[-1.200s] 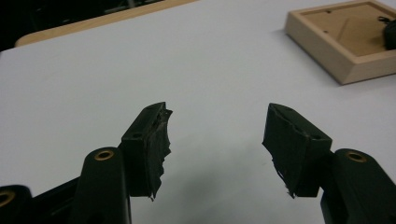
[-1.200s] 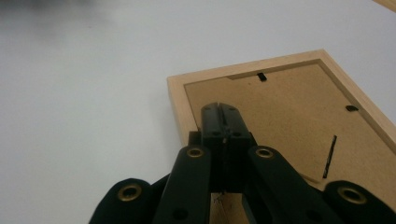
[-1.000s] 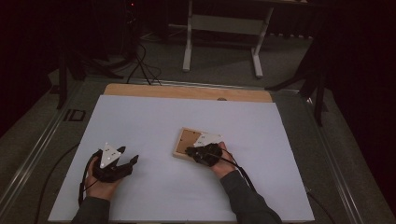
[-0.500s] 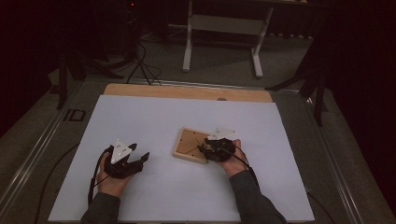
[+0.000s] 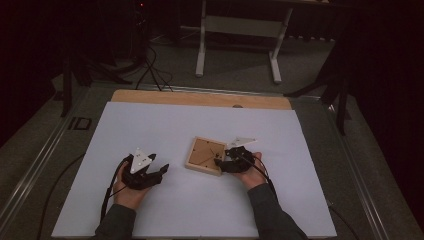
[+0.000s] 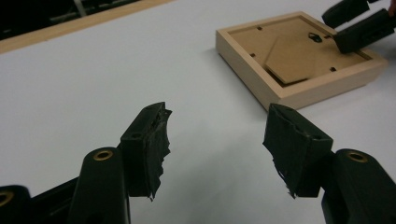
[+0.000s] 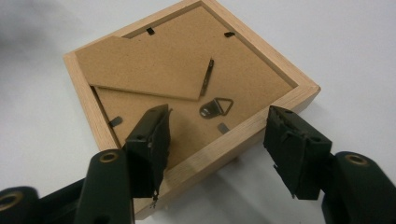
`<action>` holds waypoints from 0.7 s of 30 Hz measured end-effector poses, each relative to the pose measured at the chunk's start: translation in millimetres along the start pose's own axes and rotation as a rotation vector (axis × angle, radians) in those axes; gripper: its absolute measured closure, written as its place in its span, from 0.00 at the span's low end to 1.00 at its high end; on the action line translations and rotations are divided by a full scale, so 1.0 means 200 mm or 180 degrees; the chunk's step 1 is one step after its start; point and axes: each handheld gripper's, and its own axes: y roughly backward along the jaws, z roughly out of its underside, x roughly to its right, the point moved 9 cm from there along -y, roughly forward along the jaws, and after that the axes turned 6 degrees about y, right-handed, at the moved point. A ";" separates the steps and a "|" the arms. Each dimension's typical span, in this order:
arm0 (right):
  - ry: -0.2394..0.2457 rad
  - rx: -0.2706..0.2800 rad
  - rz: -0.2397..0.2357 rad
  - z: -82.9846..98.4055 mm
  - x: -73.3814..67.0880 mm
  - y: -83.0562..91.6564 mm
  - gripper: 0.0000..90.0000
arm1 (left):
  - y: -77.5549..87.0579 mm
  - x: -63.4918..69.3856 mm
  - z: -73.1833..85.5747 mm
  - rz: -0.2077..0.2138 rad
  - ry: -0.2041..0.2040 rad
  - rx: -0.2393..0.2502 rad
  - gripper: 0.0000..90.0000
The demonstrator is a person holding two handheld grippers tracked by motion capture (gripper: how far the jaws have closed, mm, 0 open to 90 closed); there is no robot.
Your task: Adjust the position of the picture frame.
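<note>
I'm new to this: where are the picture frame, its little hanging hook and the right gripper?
picture frame (image 5: 192,163), high view, wooden rim.
hanging hook (image 7: 217,107), right gripper view, metal triangle.
right gripper (image 7: 215,134), right gripper view, between open jaws.

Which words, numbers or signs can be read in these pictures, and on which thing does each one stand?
"ID": large outlined letters on the grey floor at the left of the table, in the high view.
Wooden picture frame, lying face down: no print on its brown backing board or its metal hanger.
Left gripper and right gripper: no label on them.
</note>
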 end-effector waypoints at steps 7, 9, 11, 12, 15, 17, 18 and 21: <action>-0.0082 0.0031 -0.0011 0.00 0.02 0.01 0.58 | -0.03 0.05 0.01 0.0073 -0.0036 -0.0053 0.44; -0.0077 0.0055 -0.0015 -0.01 0.01 0.00 0.61 | -0.05 0.07 0.01 0.0099 -0.0051 -0.0077 0.44; -0.0070 0.0083 -0.0020 -0.01 0.01 -0.01 0.63 | -0.07 0.09 0.02 0.0123 -0.0088 -0.0114 0.44; -0.0080 0.0094 -0.0029 -0.02 0.00 -0.02 0.65 | -0.07 0.09 0.02 0.0123 -0.0099 -0.0123 0.44; -0.0091 0.0117 -0.0040 -0.03 -0.01 -0.03 0.66 | -0.10 0.12 0.03 0.0129 -0.0153 -0.0184 0.44; -0.0085 0.0118 -0.0042 -0.03 -0.01 -0.03 0.68 | -0.11 0.14 0.03 0.0153 -0.0170 -0.0198 0.44; -0.0073 0.0132 -0.0043 -0.04 -0.02 -0.04 0.70 | -0.11 0.14 0.03 0.0160 -0.0173 -0.0199 0.44; -0.0053 0.0147 -0.0044 -0.05 -0.03 -0.05 0.72 | -0.13 0.16 0.03 0.0213 -0.0177 -0.0236 0.46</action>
